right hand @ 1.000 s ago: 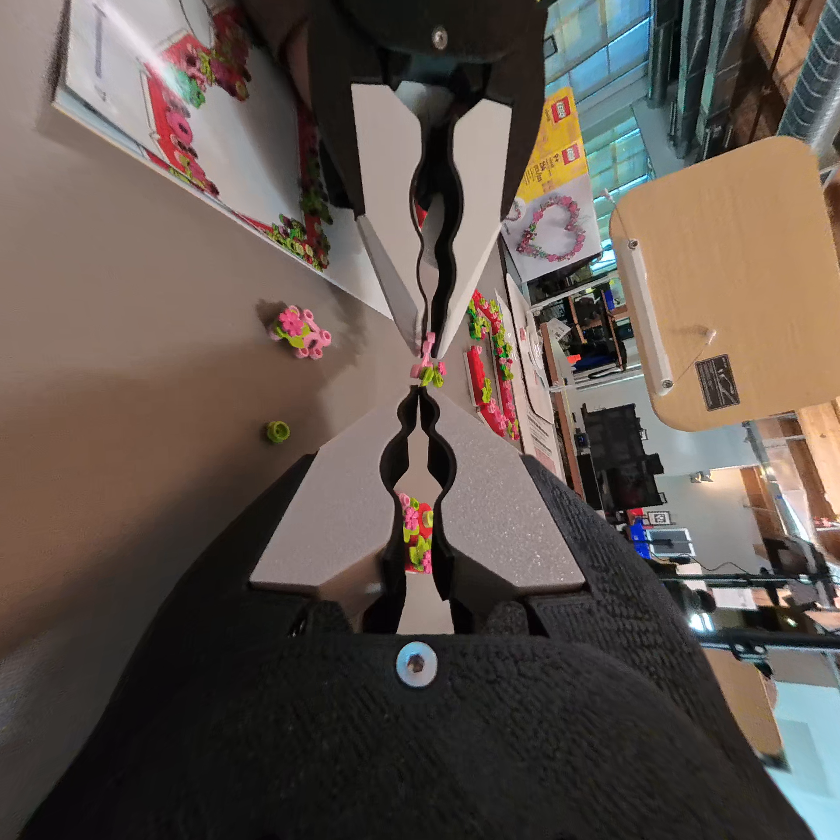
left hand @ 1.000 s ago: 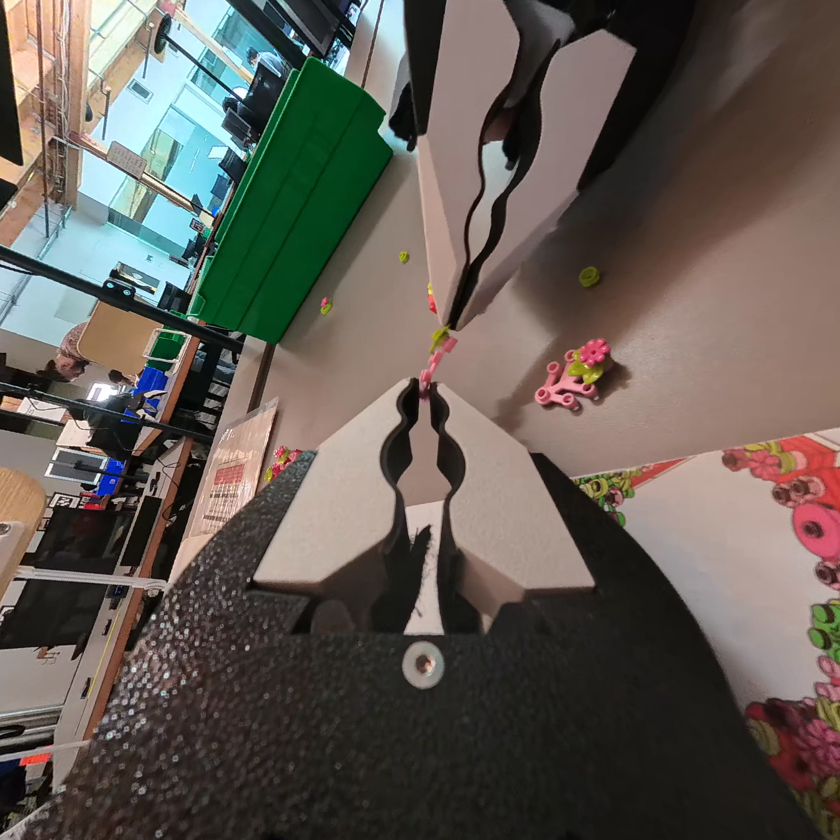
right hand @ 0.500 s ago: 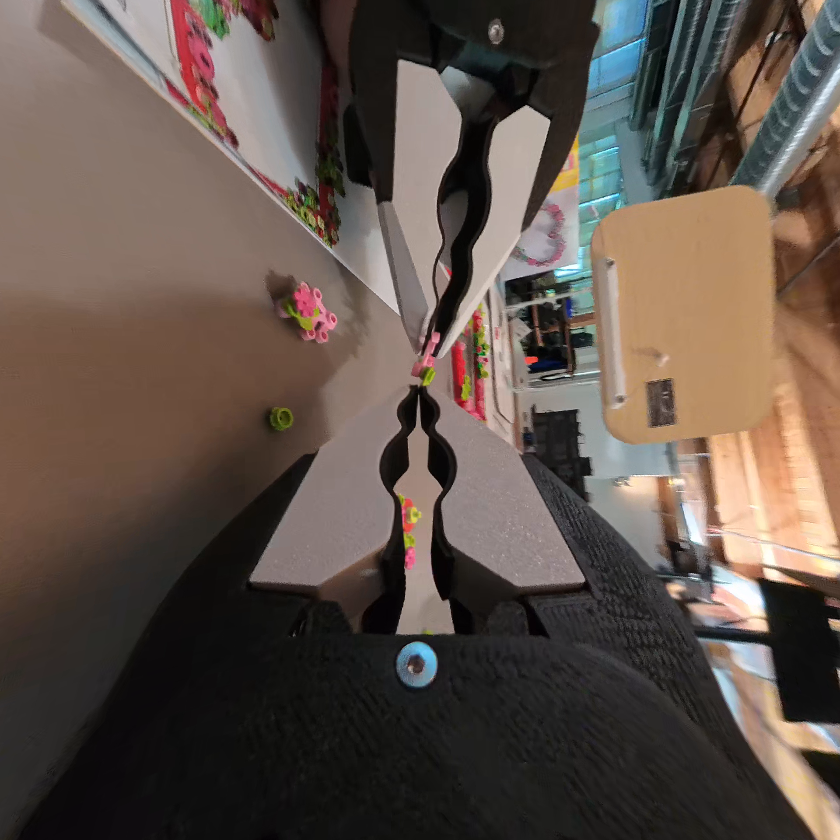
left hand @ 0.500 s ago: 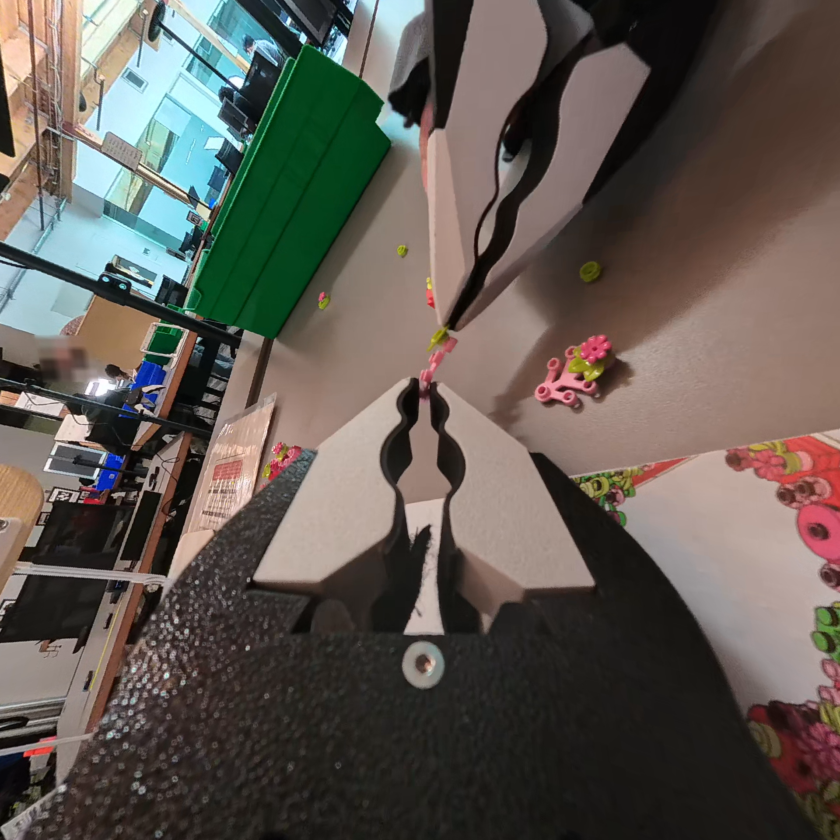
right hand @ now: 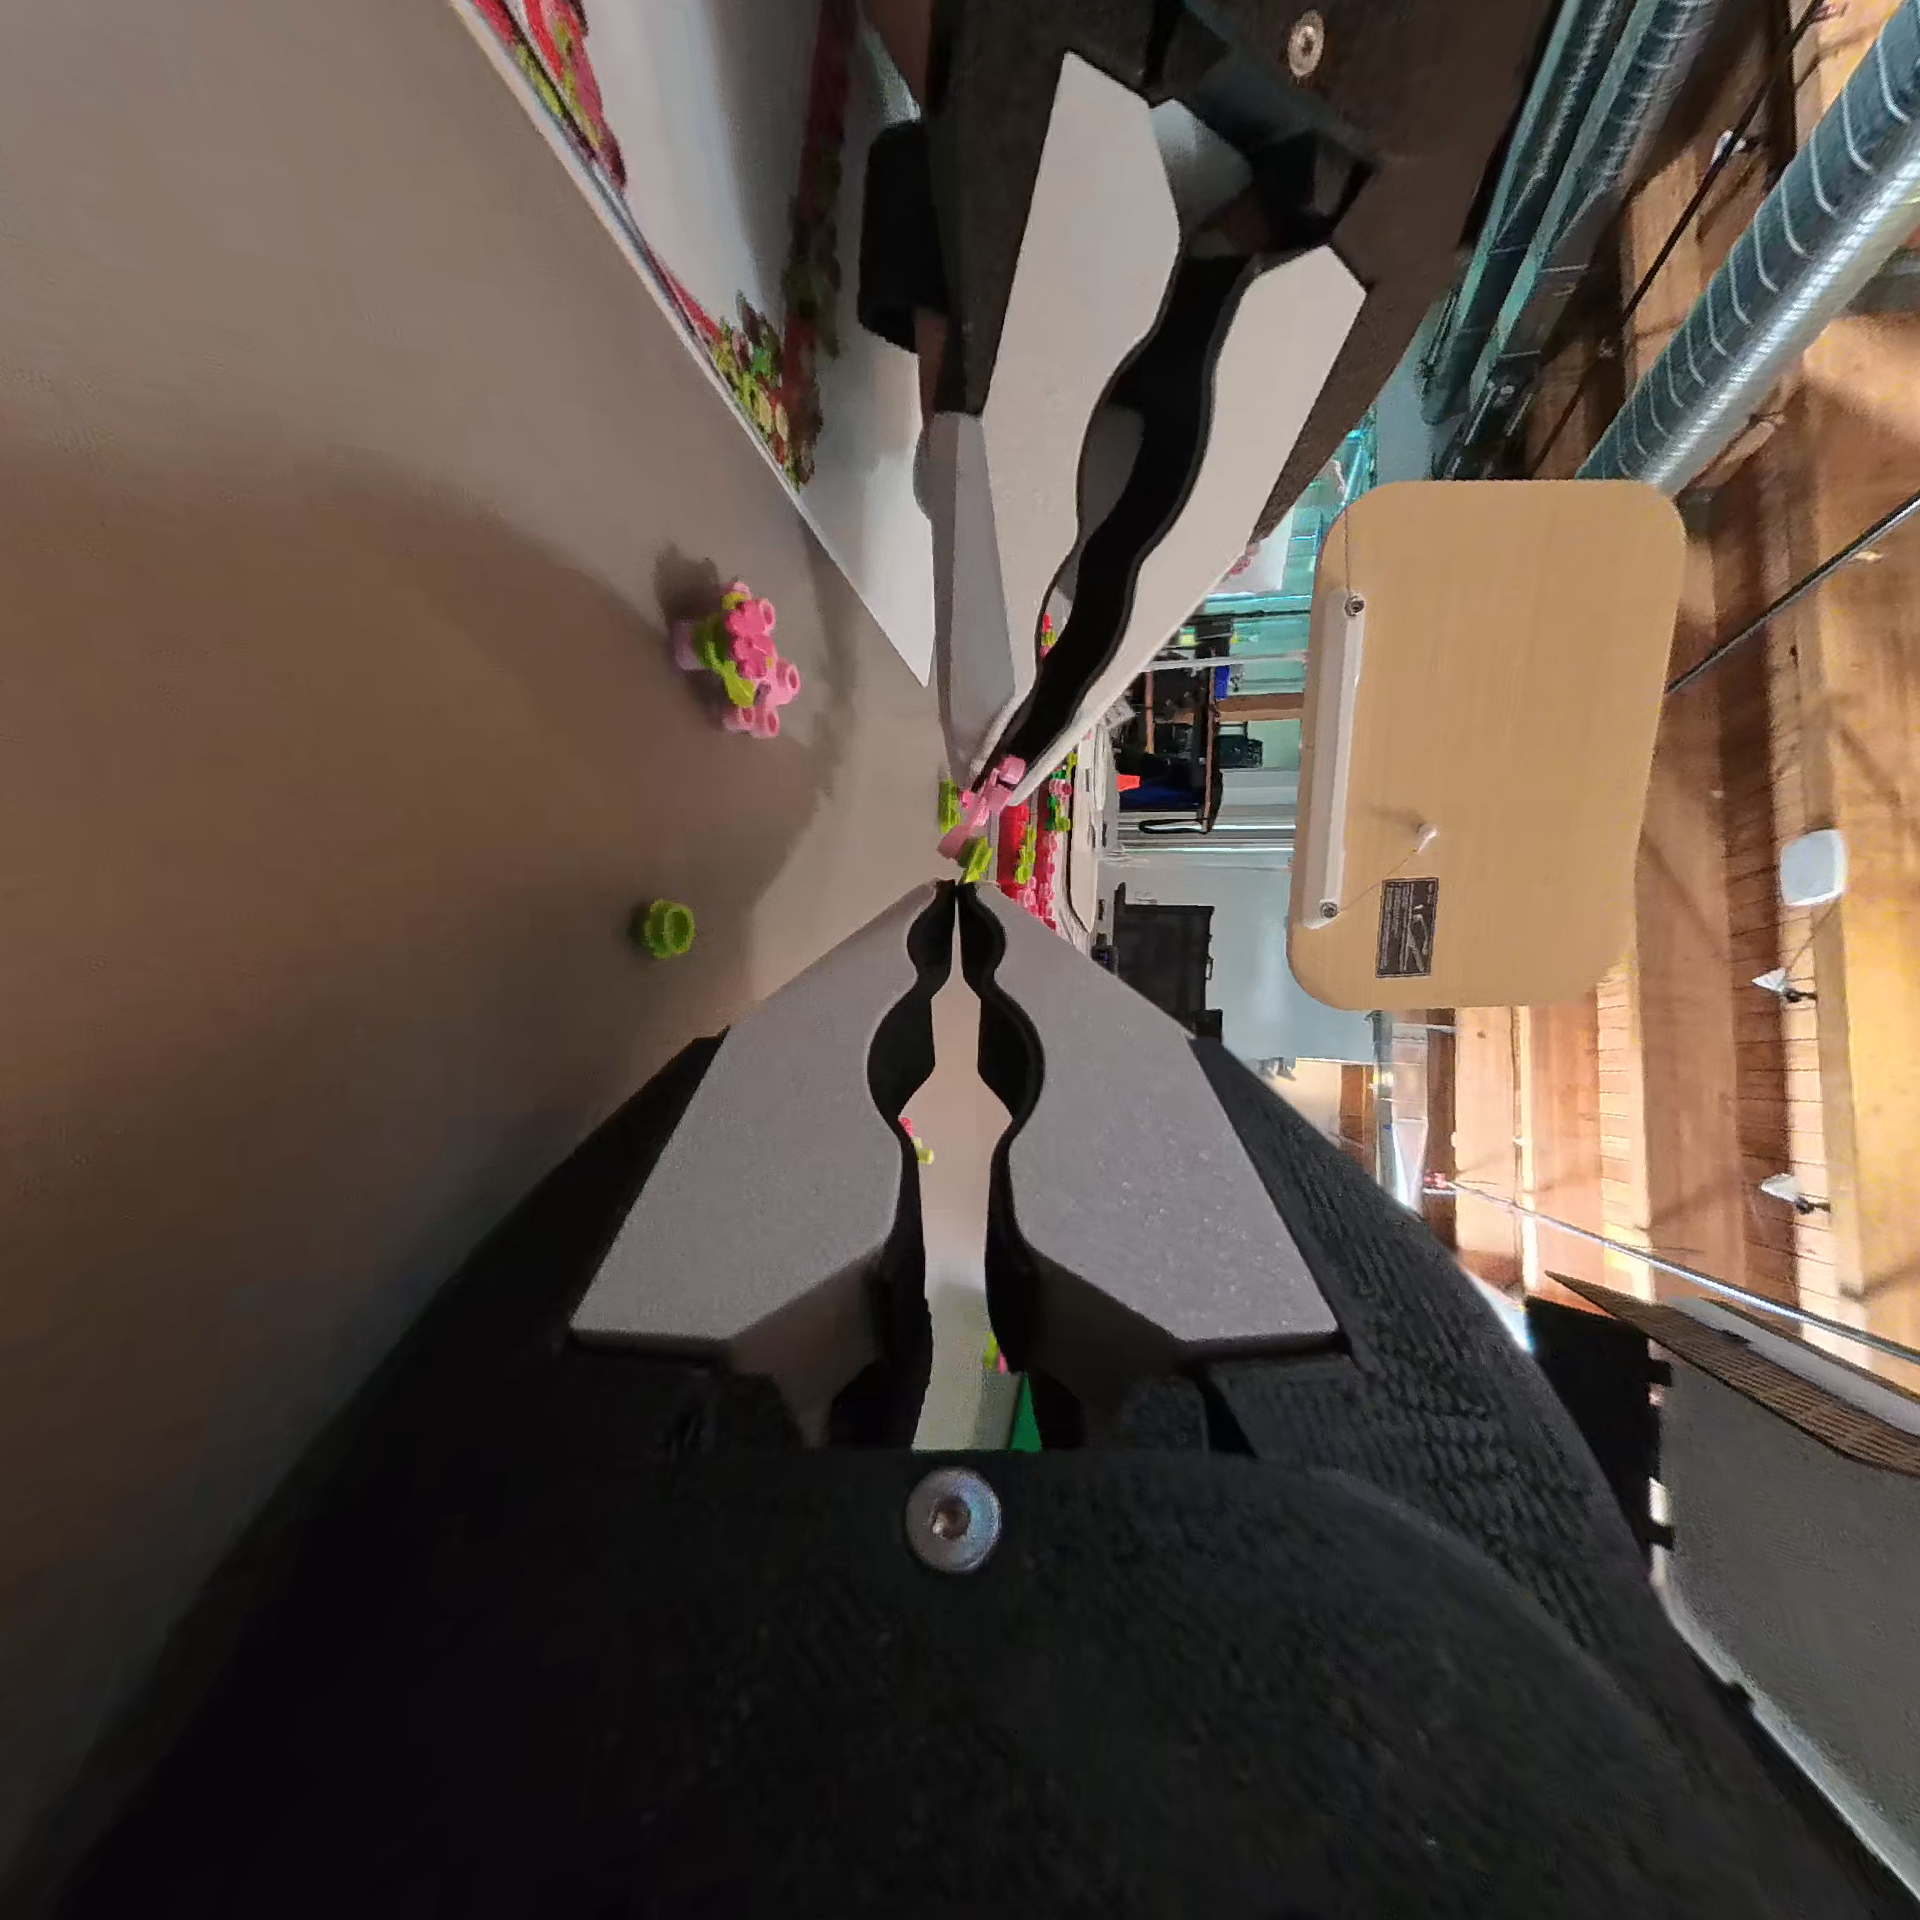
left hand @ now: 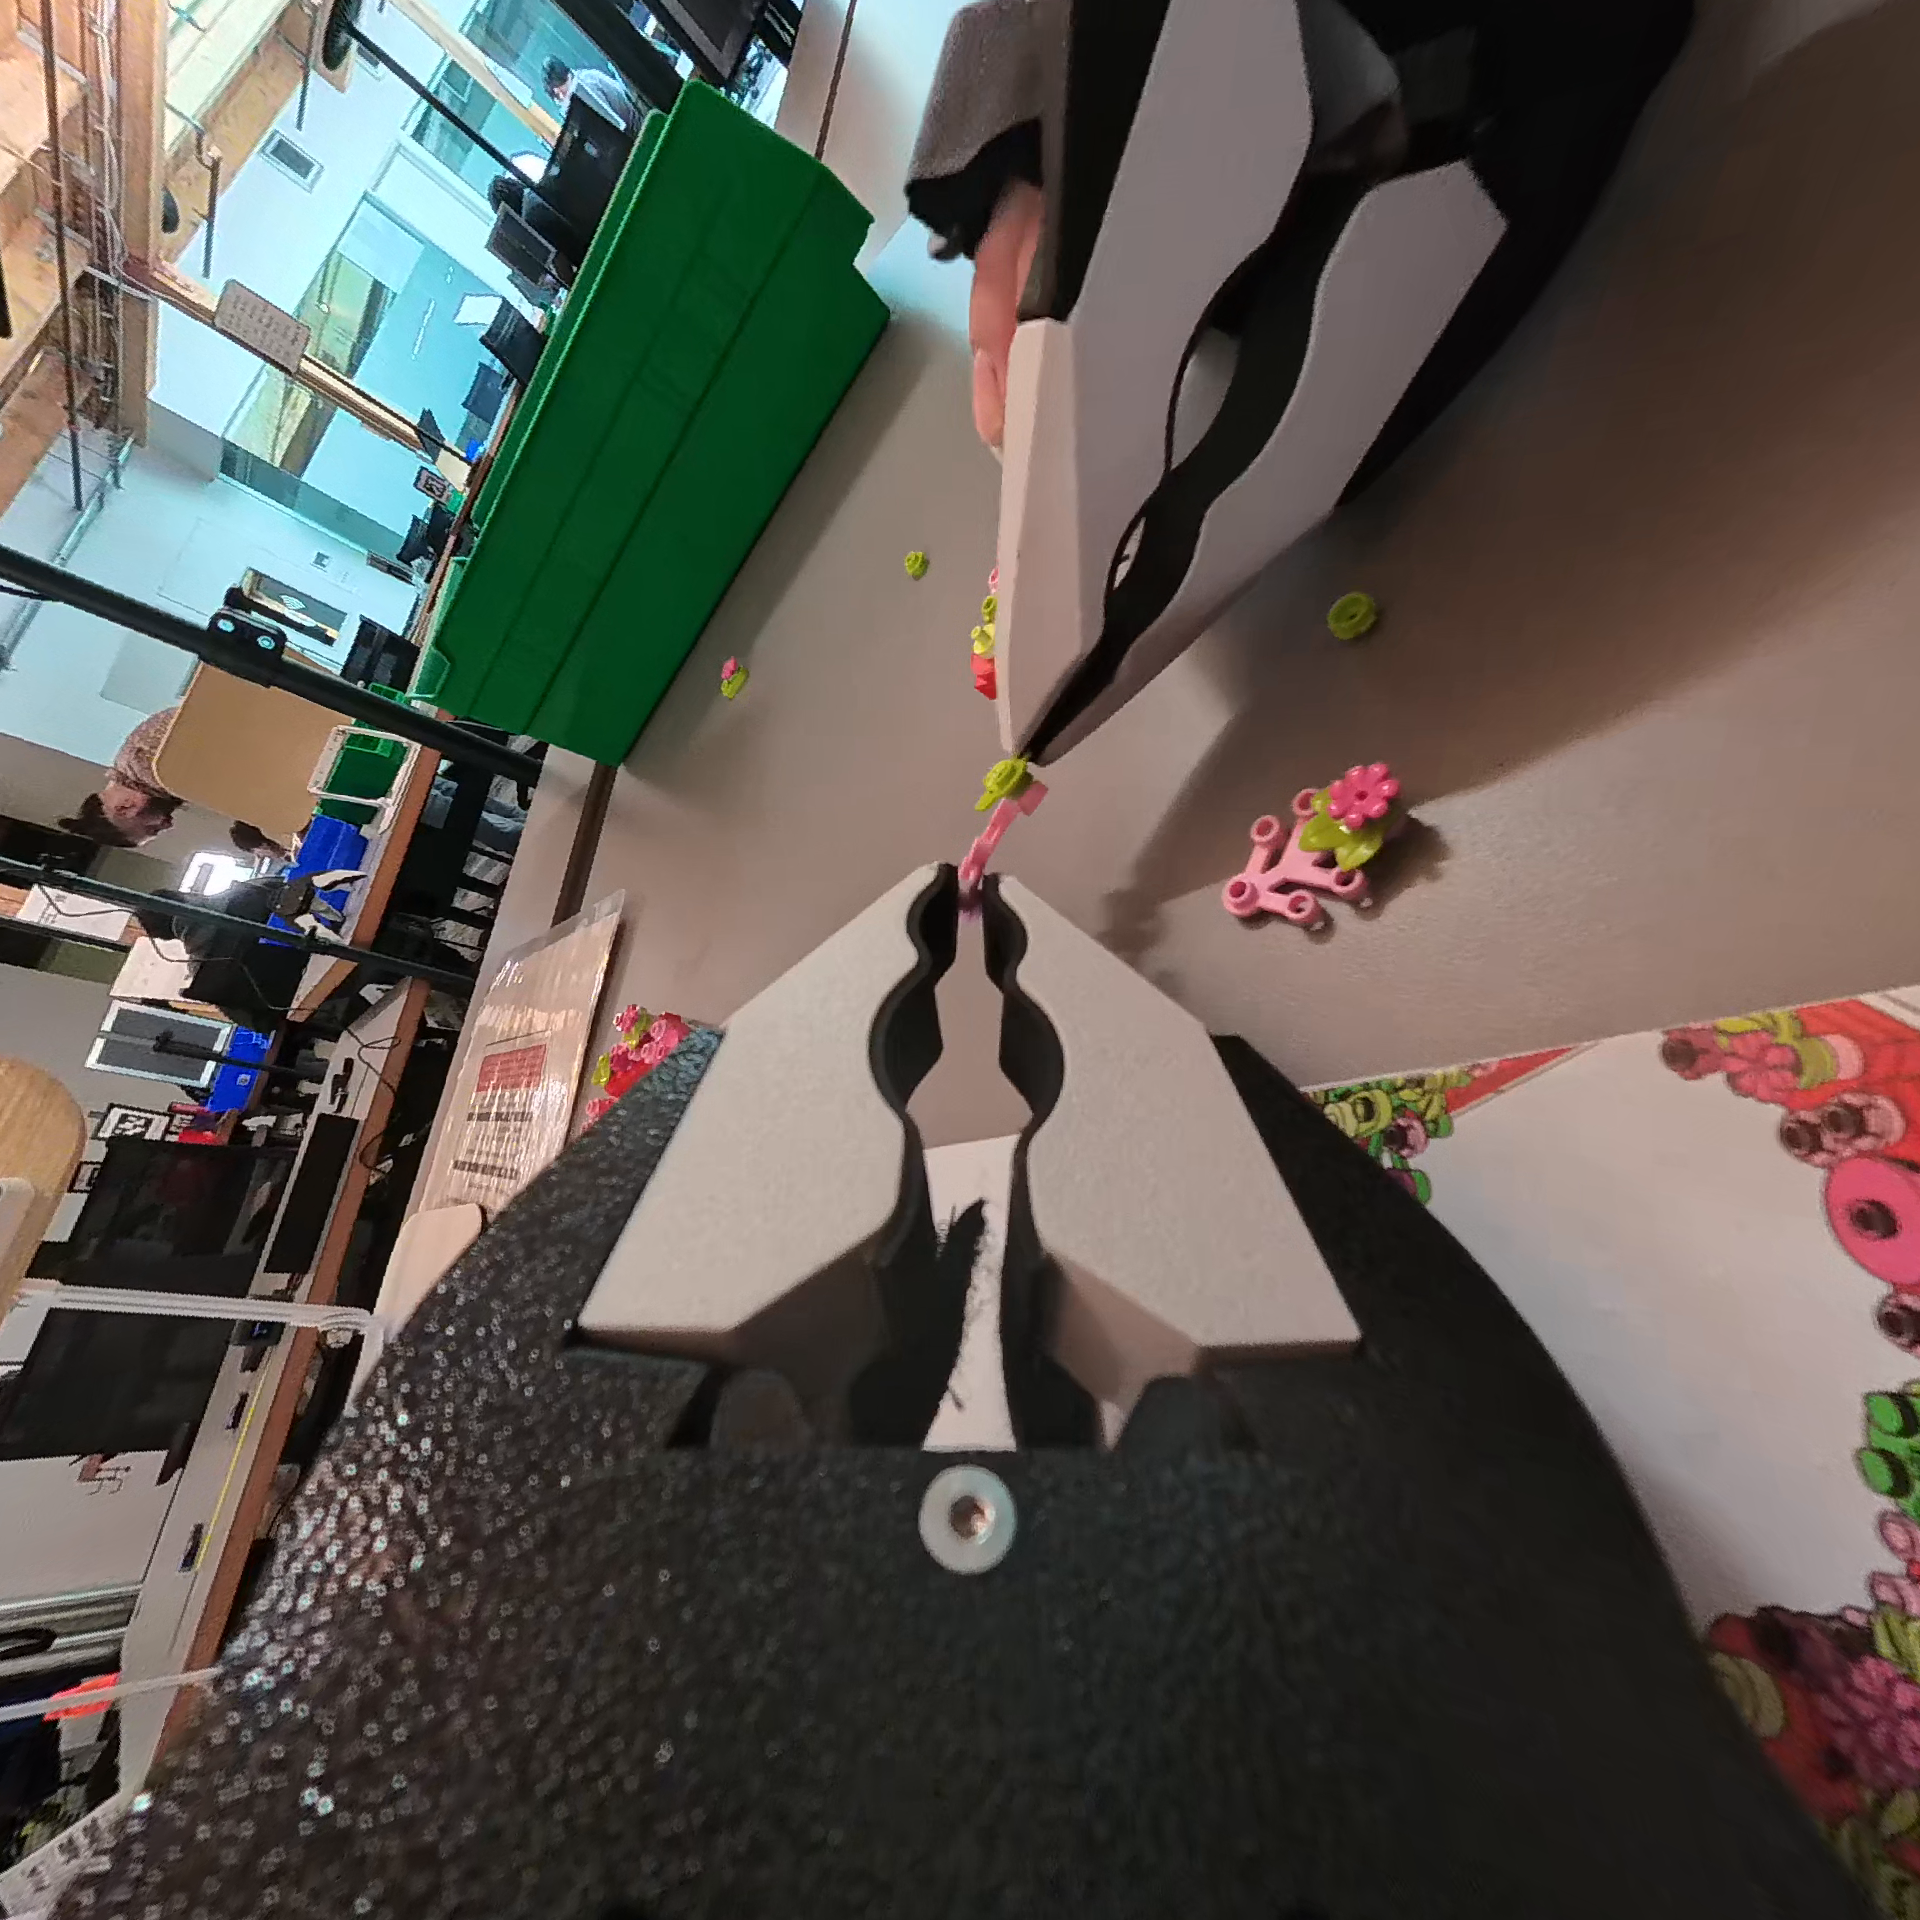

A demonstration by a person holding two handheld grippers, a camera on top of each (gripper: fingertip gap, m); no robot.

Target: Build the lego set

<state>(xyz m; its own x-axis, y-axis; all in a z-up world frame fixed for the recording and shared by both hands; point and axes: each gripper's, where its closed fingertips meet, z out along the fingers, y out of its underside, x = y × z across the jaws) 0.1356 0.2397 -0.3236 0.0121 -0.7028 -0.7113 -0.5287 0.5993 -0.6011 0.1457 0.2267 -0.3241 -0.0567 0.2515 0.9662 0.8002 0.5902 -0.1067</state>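
My left gripper (left hand: 966,891) is shut on a small pink piece (left hand: 985,844), held above the grey table (left hand: 1558,727). My right gripper (left hand: 1031,750) comes in from above, tip to tip with it, shut at the edge of a lime green piece (left hand: 1003,777) that sits on the pink piece's far end. In the right wrist view, my right gripper (right hand: 954,894) is shut just below the lime piece (right hand: 977,857) and pink piece (right hand: 995,792), and the left gripper (right hand: 985,774) reaches in from the top.
A pink bracket with a flower and leaf (left hand: 1314,852) lies on the table and also shows in the right wrist view (right hand: 738,660). A lime stud (left hand: 1351,616) lies nearby. The instruction booklet (left hand: 1662,1247) is at right, a green bin (left hand: 665,416) at the far edge, and a part-built red and pink assembly (right hand: 1029,862) lies beyond. Both grippers' tips are close together, under 4 cm apart. About 6 cm separates my right fingertips from the lime stud (left hand: 1351,616). Look for it in the right wrist view (right hand: 664,931) too.
The right gripper has tilted and swung while staying tip to tip with the left. The left gripper holds still with the pink piece.
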